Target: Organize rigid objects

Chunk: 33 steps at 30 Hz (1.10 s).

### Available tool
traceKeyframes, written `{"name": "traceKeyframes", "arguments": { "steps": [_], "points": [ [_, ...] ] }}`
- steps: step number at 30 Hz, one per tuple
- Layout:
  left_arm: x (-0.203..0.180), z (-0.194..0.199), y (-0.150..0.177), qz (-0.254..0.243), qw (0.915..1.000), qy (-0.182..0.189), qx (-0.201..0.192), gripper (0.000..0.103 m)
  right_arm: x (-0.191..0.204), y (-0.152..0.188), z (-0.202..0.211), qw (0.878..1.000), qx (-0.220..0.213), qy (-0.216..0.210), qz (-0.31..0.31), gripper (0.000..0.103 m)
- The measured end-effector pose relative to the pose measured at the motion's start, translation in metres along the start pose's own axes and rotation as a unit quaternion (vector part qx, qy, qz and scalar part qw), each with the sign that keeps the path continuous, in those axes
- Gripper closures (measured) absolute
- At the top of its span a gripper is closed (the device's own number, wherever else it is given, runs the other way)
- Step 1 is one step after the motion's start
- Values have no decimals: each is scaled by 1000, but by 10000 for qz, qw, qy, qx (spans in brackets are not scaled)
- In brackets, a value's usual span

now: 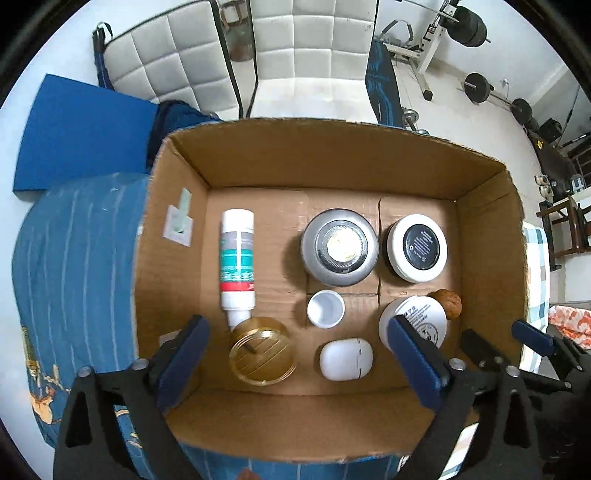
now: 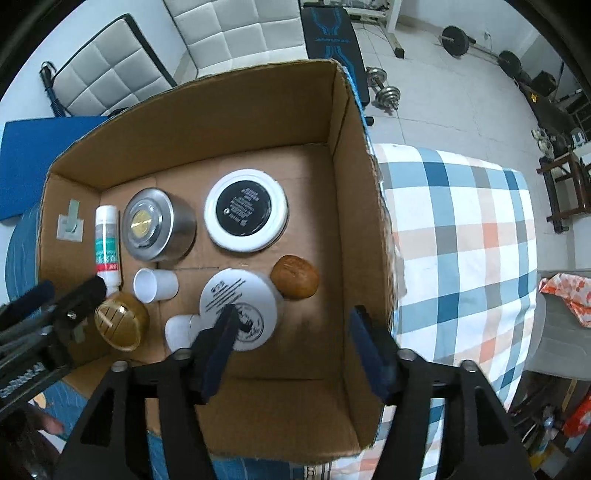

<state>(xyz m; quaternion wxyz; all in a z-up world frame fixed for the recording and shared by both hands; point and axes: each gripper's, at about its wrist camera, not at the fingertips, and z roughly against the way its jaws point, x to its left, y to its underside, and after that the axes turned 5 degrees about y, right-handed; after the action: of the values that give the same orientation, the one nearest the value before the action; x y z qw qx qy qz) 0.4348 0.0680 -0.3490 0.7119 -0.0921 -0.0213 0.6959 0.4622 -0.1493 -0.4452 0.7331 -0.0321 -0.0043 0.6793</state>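
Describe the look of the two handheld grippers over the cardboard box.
Both match: the left gripper and right gripper have matte black angular frames with triangular cut-outs, silver round pivot bolts, and dark blue padded fingers. No cables or sleeves show; white lettering on the left gripper's side is unreadable.

A blue striped bedspread (image 1: 74, 258) with an orange floral print covers the bed at the left, and a checked blue, orange and white blanket (image 2: 461, 240) lies along the right edge. Beyond the bed, a blue foam mat (image 1: 81, 136) rests on the white tiled floor (image 2: 443, 103). Two white quilted panels (image 1: 314, 48) lean behind it. A black-and-blue weight bench (image 2: 328, 33), dumbbells (image 2: 386, 90) and barbell plates (image 1: 478, 86) sit farther back, with a dark wooden chair (image 2: 565, 188) at the right.
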Motion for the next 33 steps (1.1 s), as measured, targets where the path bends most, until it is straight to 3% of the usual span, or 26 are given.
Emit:
{"name": "traceKeyframes", "arguments": {
  "steps": [3,6,15,21,27,33],
  "points": [
    [6,6,9,28,9999,-30,-119,0,3,5,9,9999,-42,-110,70,5],
    [10,14,14,70,9997,-57,-233,0,6,13,15,9998,-101,4,152,0],
    [12,46,35,136,9985,-51,-535,0,3,29,34,9994,-265,149,145,0],
    [8,93,66,85,9954,-54,-952,0,-3,52,70,9987,-509,1,104,0],
    [-1,160,115,-63,9884,-65,-1513,0,-8,98,131,9945,-1019,-70,221,0],
    [-4,213,159,-107,9835,-19,-1806,0,-14,157,198,9892,-1428,-200,271,0]
  ]
}}
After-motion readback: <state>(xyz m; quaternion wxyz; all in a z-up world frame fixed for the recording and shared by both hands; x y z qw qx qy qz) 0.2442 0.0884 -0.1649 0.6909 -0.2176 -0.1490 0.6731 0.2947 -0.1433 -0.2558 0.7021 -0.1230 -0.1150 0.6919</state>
